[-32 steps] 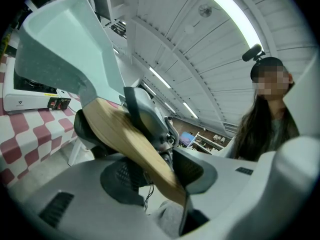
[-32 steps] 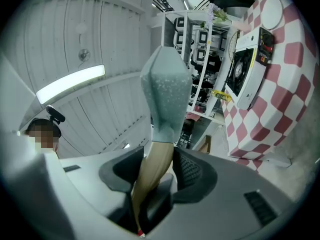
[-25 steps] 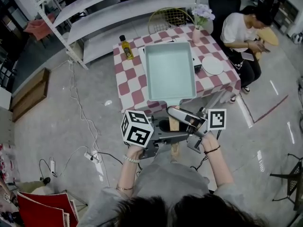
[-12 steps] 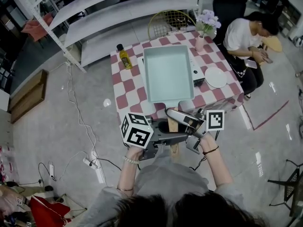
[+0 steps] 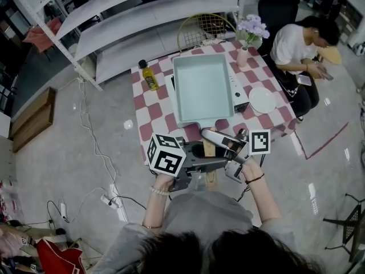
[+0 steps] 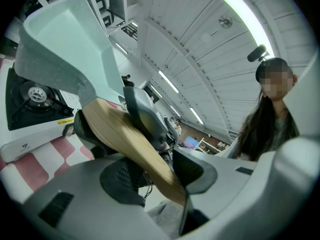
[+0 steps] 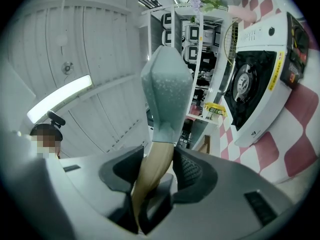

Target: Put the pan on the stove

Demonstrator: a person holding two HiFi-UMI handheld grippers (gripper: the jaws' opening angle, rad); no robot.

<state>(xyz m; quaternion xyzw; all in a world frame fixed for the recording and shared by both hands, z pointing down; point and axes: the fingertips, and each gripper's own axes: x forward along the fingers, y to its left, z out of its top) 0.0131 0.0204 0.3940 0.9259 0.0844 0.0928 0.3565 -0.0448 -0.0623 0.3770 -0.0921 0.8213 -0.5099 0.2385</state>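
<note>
The rectangular pale teal pan is held in the air over the checked table. It covers most of the white gas stove. Its wooden handle points toward me. My left gripper is shut on the handle from the left. My right gripper is shut on it from the right, a little nearer the pan. In the left gripper view the handle runs between the pads, with the pan above the stove's burner. The right gripper view has the handle clamped and the stove to the right.
On the table stand an oil bottle, a white plate and a vase of purple flowers. A yellow wire chair is behind the table. A person sits at its right. Cables lie on the floor at the left.
Both grippers have carried the pan forward. The table now lies closer beneath me, and the handle has come up to its near edge. Both grips are unchanged.
</note>
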